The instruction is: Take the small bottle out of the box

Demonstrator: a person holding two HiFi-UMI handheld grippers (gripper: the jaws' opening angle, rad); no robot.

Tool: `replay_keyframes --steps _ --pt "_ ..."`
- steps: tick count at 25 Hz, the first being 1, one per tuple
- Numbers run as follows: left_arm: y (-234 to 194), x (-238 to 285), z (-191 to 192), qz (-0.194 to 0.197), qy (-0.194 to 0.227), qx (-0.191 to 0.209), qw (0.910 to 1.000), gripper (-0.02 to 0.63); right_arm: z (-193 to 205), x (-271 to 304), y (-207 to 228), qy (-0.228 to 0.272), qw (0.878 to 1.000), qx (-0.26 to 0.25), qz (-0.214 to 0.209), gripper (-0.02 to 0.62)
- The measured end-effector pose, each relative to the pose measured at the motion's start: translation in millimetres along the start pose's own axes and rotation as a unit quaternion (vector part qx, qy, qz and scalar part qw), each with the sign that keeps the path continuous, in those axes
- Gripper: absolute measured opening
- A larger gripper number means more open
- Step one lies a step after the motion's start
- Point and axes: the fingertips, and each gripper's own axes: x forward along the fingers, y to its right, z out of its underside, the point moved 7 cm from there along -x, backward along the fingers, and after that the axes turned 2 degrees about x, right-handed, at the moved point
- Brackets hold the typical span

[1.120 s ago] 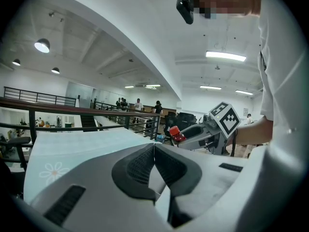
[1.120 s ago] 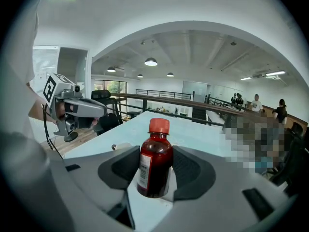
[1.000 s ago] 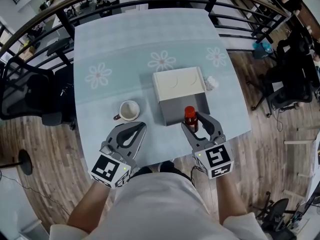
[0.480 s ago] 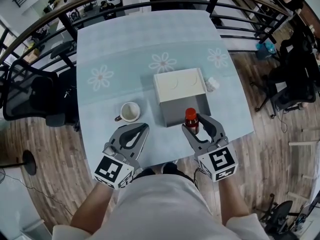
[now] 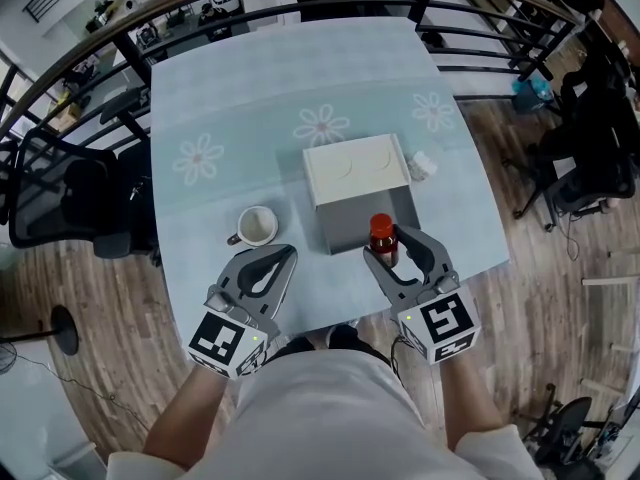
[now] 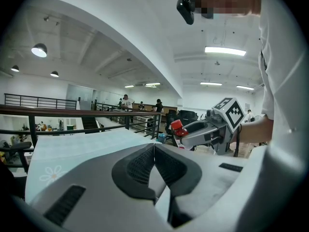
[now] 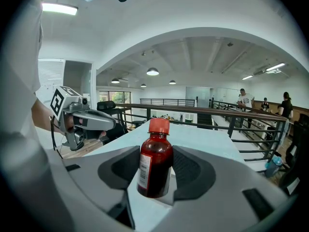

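The small bottle (image 5: 381,236), dark red with a red cap and white label, stands upright, clamped in the right gripper (image 5: 391,245) over the near right edge of the open grey box (image 5: 345,224).

Left claw (image 5: 283,256) closed and empty, right claw (image 5: 392,245) clamped on small bottle (image 5: 382,231), side by side

White mug (image 5: 257,225) upright on pale blue flowered tablecloth (image 5: 220,108), just ahead of left gripper (image 5: 283,256). Small white crumpled wad (image 5: 423,166) ahead of right gripper (image 5: 393,246), slightly rightward. Black chair (image 5: 70,193) off left of both.
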Motion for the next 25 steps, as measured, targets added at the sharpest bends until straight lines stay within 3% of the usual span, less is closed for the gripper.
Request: replay_keyframes --steps 25 --pt "-0.4 14.3 3.1 0.004 -0.003 -0.005 1.0 0.02 5.5 6.9 9.3 -0.009 1.0 0.0 0.001 0.224"
